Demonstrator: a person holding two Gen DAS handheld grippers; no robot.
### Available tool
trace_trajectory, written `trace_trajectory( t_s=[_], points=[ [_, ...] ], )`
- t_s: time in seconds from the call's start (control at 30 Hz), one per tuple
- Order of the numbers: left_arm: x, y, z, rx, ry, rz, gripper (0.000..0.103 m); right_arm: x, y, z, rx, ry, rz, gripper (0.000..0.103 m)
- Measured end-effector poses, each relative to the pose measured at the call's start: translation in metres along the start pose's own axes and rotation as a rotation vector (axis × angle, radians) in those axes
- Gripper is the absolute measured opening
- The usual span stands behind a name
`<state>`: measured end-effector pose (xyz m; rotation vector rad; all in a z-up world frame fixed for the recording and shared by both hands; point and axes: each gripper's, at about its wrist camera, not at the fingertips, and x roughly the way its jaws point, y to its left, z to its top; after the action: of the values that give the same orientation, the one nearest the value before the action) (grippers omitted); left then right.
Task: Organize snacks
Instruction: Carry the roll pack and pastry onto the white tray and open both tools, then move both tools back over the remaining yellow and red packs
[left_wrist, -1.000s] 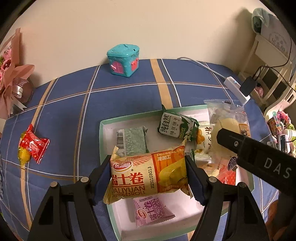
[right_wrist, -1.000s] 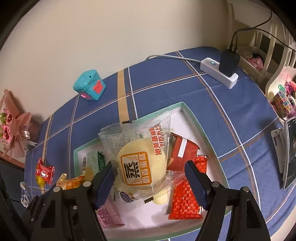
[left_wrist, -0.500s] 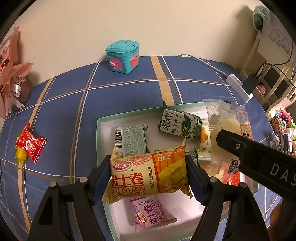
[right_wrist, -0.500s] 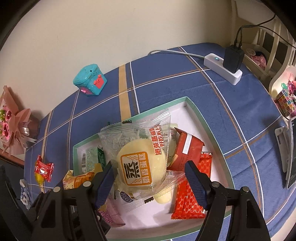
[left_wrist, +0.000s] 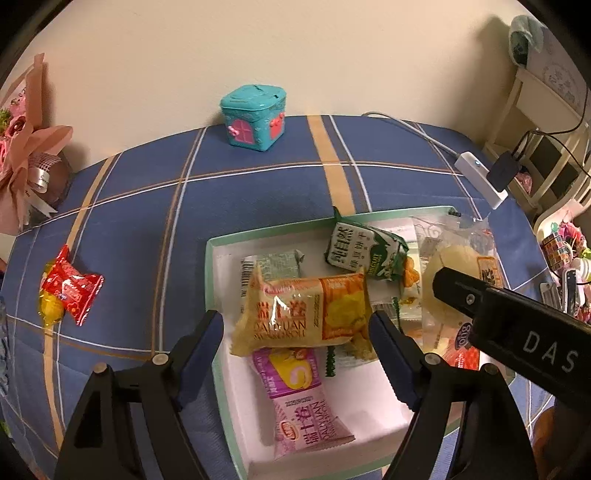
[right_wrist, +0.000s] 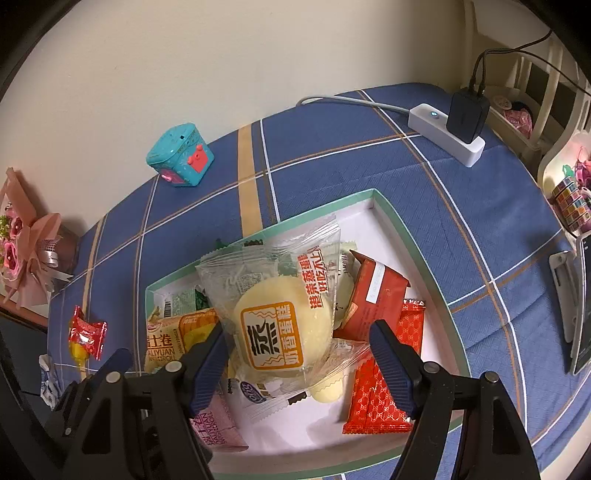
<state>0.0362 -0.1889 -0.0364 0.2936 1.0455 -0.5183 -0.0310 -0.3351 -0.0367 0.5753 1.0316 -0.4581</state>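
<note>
**Left gripper let go of Swiss roll; right still clamped on steamed cake**

The left gripper (left_wrist: 295, 328) had just been opening, and its jaws stood apart from the orange Swiss roll (left_wrist: 303, 317), which lay between them in the tray (left_wrist: 212, 258), free of both pads. The roll rested across a pink roll pack (left_wrist: 299, 398), with a grey-green packet (left_wrist: 273, 264) behind it and a green biscuit pack (left_wrist: 364, 253) to its right.

The right gripper (right_wrist: 297, 341) grasped the steamed cake (right_wrist: 282, 328) in its clear wrapper, both pads against the bag, above the tray's right half. Red packets (right_wrist: 376, 391) lay beneath and beside it.

A red candy (left_wrist: 70, 288) sat on the blue cloth (left_wrist: 147, 206), well left of the tray. A teal box (left_wrist: 255, 116) stood by the wall and a power strip (right_wrist: 445, 133) at the cloth's far right.
</note>
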Motion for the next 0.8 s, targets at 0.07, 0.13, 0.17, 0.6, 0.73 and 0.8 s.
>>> trace_trajectory(
  t_s=[0.07,0.13,0.17,0.6,0.73,0.8],
  points=[
    [-0.002,0.004,0.001,-0.012,0.000,0.014,0.082,0.001,0.001,-0.001,-0.005,0.005,-0.003,0.079],
    [-0.002,0.008,0.001,-0.025,0.001,0.015,0.082,0.002,0.003,-0.002,-0.012,0.014,-0.004,0.079],
    [-0.003,0.010,0.002,-0.033,0.004,0.018,0.082,0.003,0.003,-0.002,-0.014,0.018,-0.004,0.079],
    [0.000,0.054,-0.001,-0.166,0.043,0.085,0.089,0.005,0.011,-0.003,-0.049,0.030,-0.045,0.088],
    [-0.002,0.068,-0.003,-0.204,0.029,0.117,0.097,0.003,0.014,-0.005,-0.063,0.025,-0.051,0.100],
    [-0.002,0.075,-0.003,-0.219,0.024,0.140,0.100,0.003,0.016,-0.006,-0.065,0.025,-0.050,0.102]
  ],
)
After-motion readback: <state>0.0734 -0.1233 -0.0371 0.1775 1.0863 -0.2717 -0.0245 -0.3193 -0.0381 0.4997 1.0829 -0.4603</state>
